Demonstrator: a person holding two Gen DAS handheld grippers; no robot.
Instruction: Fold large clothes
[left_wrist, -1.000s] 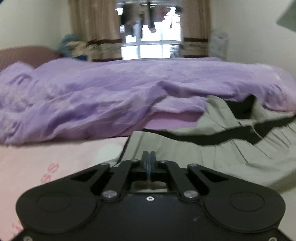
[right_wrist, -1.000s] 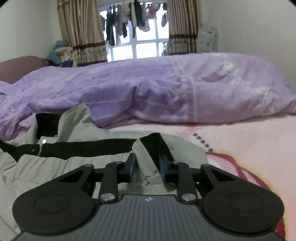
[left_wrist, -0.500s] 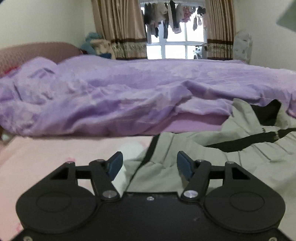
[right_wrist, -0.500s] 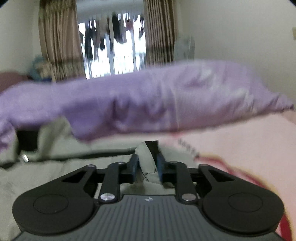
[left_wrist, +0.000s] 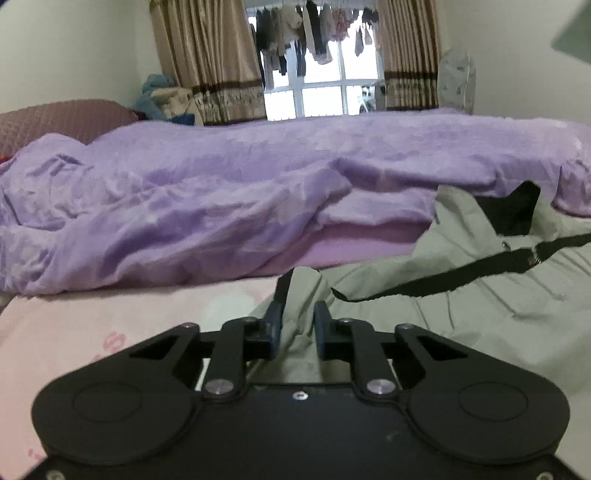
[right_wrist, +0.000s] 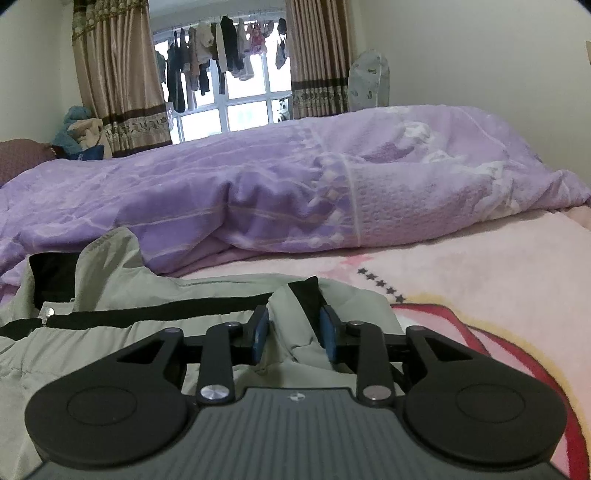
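Observation:
A pale grey-green jacket (left_wrist: 461, 295) with black bands and a dark collar lining lies rumpled on the bed. In the left wrist view its left edge bunches up between the jaws of my left gripper (left_wrist: 298, 321), which are closing, and the pads press on the fold. In the right wrist view the same jacket (right_wrist: 129, 280) spreads to the left. My right gripper (right_wrist: 294, 325) is shut on a raised fold with a black strip at the jacket's right end. Both grippers sit low over the bed.
A crumpled purple duvet (left_wrist: 221, 192) fills the far half of the bed, right behind the jacket's collar. The pink printed sheet (right_wrist: 480, 266) shows in front. A maroon headboard (left_wrist: 62, 118), curtains, a window with hanging laundry and a covered fan (right_wrist: 369, 79) stand beyond.
My left gripper went from shut and empty to wide open, then narrowed onto a fold at the jacket's left edge. The right gripper keeps its hold on the jacket's fold.

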